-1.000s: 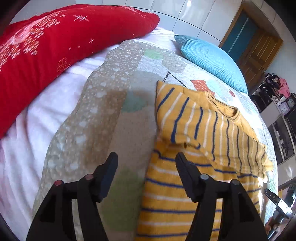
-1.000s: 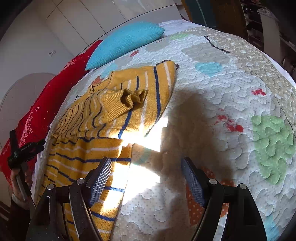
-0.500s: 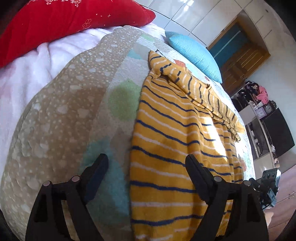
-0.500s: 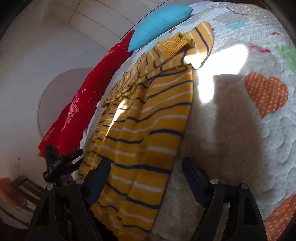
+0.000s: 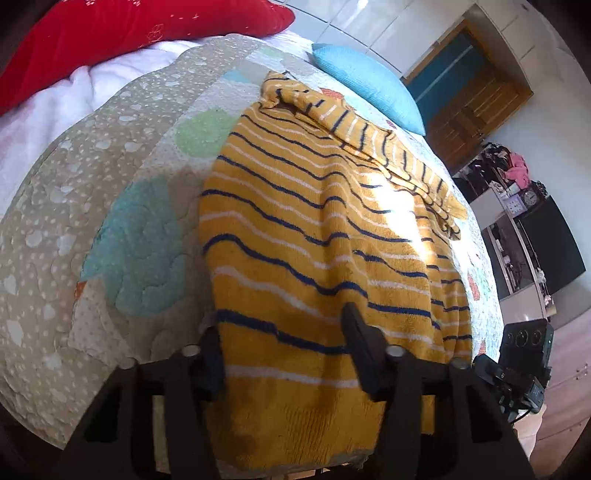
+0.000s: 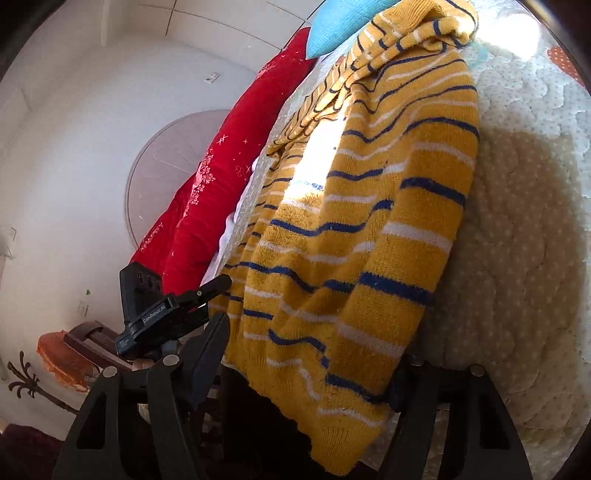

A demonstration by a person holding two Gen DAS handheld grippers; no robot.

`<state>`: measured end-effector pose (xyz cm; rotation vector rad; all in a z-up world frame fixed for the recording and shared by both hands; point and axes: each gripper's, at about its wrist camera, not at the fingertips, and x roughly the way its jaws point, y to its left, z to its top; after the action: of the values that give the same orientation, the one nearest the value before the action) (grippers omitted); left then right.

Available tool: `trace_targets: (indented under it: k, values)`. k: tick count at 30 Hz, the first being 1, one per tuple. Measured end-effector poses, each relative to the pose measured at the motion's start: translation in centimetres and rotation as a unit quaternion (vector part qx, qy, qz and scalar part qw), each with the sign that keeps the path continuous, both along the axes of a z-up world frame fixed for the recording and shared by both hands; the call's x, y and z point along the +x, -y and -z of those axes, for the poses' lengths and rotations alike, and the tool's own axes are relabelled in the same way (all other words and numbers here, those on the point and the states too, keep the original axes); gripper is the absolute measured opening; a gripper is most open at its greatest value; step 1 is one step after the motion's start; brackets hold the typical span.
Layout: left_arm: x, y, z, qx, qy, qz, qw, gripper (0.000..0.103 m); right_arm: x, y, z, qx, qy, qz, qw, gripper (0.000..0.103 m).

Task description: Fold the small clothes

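A yellow knit sweater [image 5: 325, 236] with blue and white stripes lies on the quilted bed, its sleeves folded across the chest at the far end. Its hem hangs at the near bed edge. My left gripper [image 5: 284, 350] is open, its fingers straddling the hem's left corner. My right gripper [image 6: 306, 362] is open, its fingers either side of the sweater [image 6: 354, 240] at the hem's right corner. The left gripper [image 6: 177, 306] also shows in the right wrist view, and the right gripper [image 5: 517, 369] in the left wrist view.
A patchwork quilt [image 5: 110, 206] covers the bed. A red cushion [image 5: 122, 29] and a blue pillow [image 5: 369, 85] lie at the head. A wooden door [image 5: 476, 110] and shelves [image 5: 517, 206] stand beyond. A round wall panel [image 6: 166, 173] is to the left.
Both grippers have moved back from the sleeve area down to the sweater's hem at the near bed edge. They now straddle its two bottom corners, still open.
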<state>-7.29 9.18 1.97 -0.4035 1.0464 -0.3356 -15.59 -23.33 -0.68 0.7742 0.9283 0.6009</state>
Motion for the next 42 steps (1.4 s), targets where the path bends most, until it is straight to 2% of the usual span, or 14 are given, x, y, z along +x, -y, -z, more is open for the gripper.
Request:
trace_targets:
  k: [2, 3, 4, 6, 9, 12, 16, 19, 23, 26, 31, 36, 39, 42]
  values:
    - [0.3, -0.5, 0.4, 0.011, -0.018, -0.026, 0.9995, 0.016, -0.1, 0.2, 0.2, -0.024, -0.01, 0.013, 1.0, 0.045]
    - [0.5, -0.8, 0.5, 0.009, -0.026, -0.035, 0.999, 0.012, 0.0, 0.4, 0.4, -0.036, -0.016, 0.023, 0.999, 0.028]
    - [0.7, -1.0, 0.5, 0.003, -0.032, -0.042, 0.9986, 0.011, 0.0, 0.7, 0.6, -0.038, -0.023, 0.03, 0.999, 0.018]
    - [0.7, -0.8, 0.3, 0.006, -0.037, -0.051, 0.998, 0.008, 0.2, 1.6, 1.2, -0.016, -0.034, 0.032, 0.999, 0.013]
    - [-0.3, 0.1, -0.9, 0.016, -0.026, -0.048, 0.9984, 0.008, 0.1, 3.3, 1.3, 0.02, -0.04, 0.03, 0.999, 0.011]
    - [-2.4, 1.2, -2.4, 0.016, -0.013, -0.035, 0.9992, 0.007, -1.3, 4.3, -0.1, 0.053, -0.018, 0.015, 0.998, 0.01]
    - [-6.0, 1.7, -2.9, -0.007, -0.01, -0.025, 0.9996, 0.007, -4.6, 5.9, -2.3, 0.053, 0.012, 0.008, 0.999, 0.01]
    - [-7.5, 1.5, -1.6, -0.022, -0.024, -0.025, 0.9991, 0.007, -6.2, 7.1, -1.7, 0.051, -0.002, 0.027, 0.998, 0.01]
    - [-7.3, 0.5, -0.2, -0.044, -0.044, -0.038, 0.9973, 0.007, -6.4, 7.8, -0.3, 0.062, -0.03, 0.043, 0.997, 0.01]
    - [-6.4, -0.2, -1.0, -0.054, -0.032, -0.043, 0.9971, 0.007, -5.8, 8.2, -1.5, 0.055, -0.022, 0.042, 0.997, 0.01]
    - [-2.3, -0.9, -3.2, -0.083, -0.001, -0.051, 0.9952, 0.007, -2.4, 8.8, -5.3, 0.036, 0.023, 0.04, 0.998, 0.01]
    - [5.4, 0.7, -6.7, -0.089, 0.047, -0.054, 0.9935, 0.007, 3.9, 9.7, -10.7, -0.004, 0.084, 0.062, 0.995, 0.01]
    - [12.2, 2.0, -6.9, -0.099, 0.034, -0.063, 0.9925, 0.007, 9.5, 9.4, -13.0, -0.032, 0.097, 0.083, 0.991, 0.011]
    - [19.4, 3.5, -5.3, -0.095, -0.006, -0.068, 0.9931, 0.008, 16.1, 10.3, -12.4, -0.057, 0.067, 0.109, 0.99, 0.012]
